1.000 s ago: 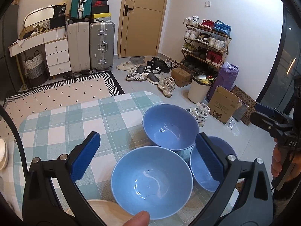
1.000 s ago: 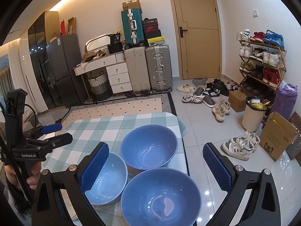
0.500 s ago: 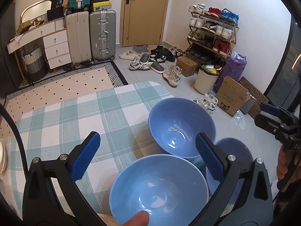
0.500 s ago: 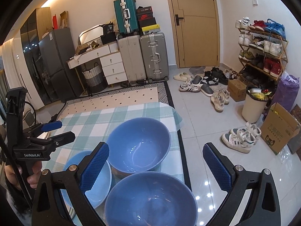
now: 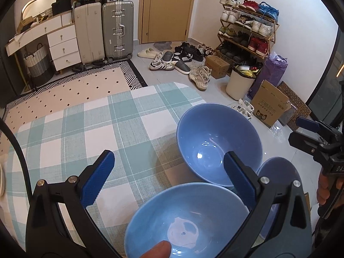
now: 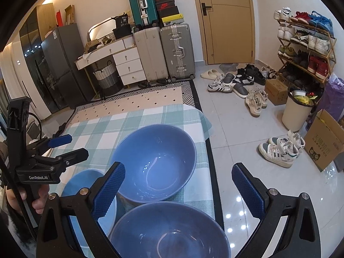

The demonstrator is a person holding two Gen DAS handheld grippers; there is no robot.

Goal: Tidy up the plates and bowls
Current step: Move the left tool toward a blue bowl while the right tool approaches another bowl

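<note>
Our left gripper is spread wide with nothing between its blue pads. Just beneath it sits a light blue bowl, a fingertip at its near rim. Ahead and to the right stands a second blue bowl, and right of the right finger a third bowl shows only as a sliver. All three rest on the checked tablecloth, close together; we cannot tell whether their rims touch. At the far left edge of this view a pale rim appears, too cropped to name.

Our right gripper is likewise released, holding nothing. Below it lies the third bowl, seen here in full. The second bowl is straight ahead of it, and the light blue bowl is half hidden behind the left finger.

Each camera catches the other tool. The right view shows the left gripper from the side, held by a hand, above the cloth. The left view shows the right gripper off the table's edge. Beyond stand suitcases, a door and a shoe rack.
</note>
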